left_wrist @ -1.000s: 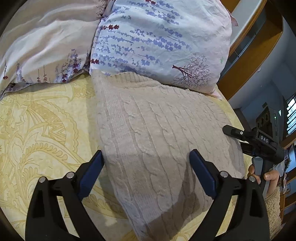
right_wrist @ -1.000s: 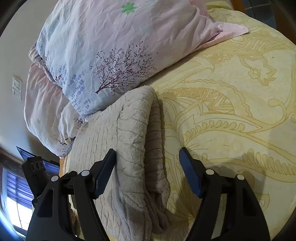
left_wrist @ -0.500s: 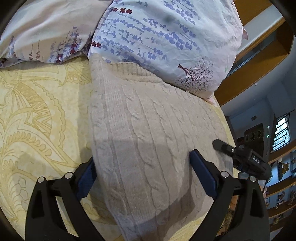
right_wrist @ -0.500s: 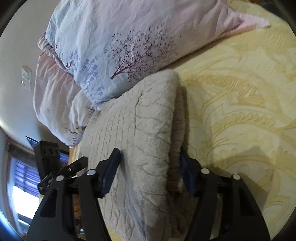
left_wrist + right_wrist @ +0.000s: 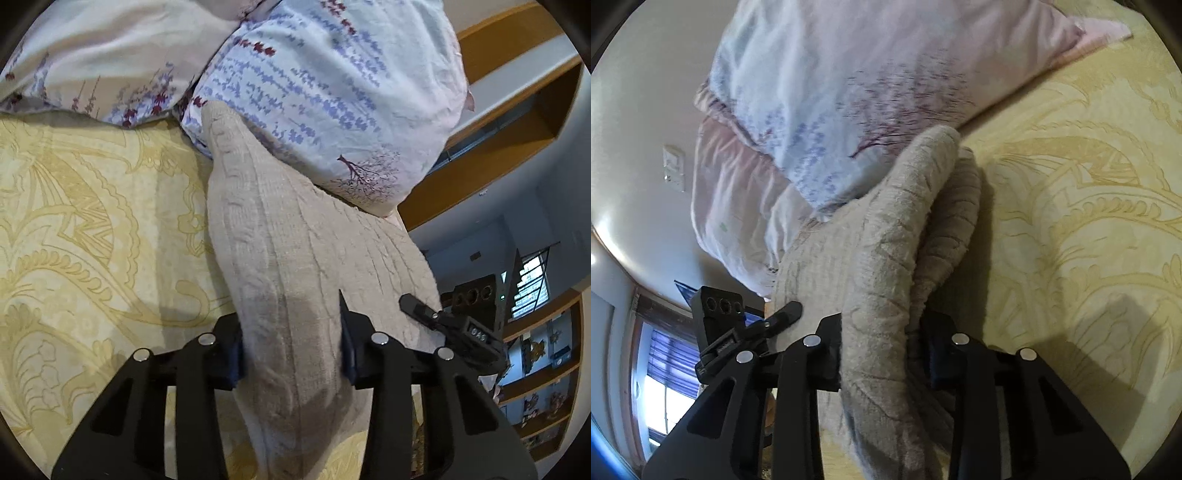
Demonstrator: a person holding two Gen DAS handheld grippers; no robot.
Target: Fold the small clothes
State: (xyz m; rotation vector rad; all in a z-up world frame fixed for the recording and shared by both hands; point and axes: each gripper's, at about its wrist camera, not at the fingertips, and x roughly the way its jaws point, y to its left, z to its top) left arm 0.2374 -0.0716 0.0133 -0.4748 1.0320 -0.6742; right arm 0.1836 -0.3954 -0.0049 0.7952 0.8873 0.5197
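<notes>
A beige cable-knit sweater [image 5: 280, 229] lies folded on the yellow patterned bedspread [image 5: 81, 229], its far end against a pillow. My left gripper [image 5: 291, 343] grips the sweater's near left edge; its jaws are closing and the knit bunches up between the pads. My right gripper [image 5: 882, 339] pinches the thick folded right edge of the sweater [image 5: 886, 229], jaws also closing with the layers squeezed between them. Each gripper shows in the other's view: the right gripper [image 5: 443, 325] and the left gripper [image 5: 750, 328], at opposite sides of the sweater.
Two floral pillows [image 5: 332, 85] [image 5: 820, 92] lean at the head of the bed, right behind the sweater. Wooden shelving [image 5: 517, 122] and a window [image 5: 532, 284] lie beyond the bed's right side. A wall switch [image 5: 674, 168] sits on the wall.
Both grippers have closed in from wide open onto the sweater's side edges, gathering the knit into ridges. The left view has rolled and shifted along the bed.
</notes>
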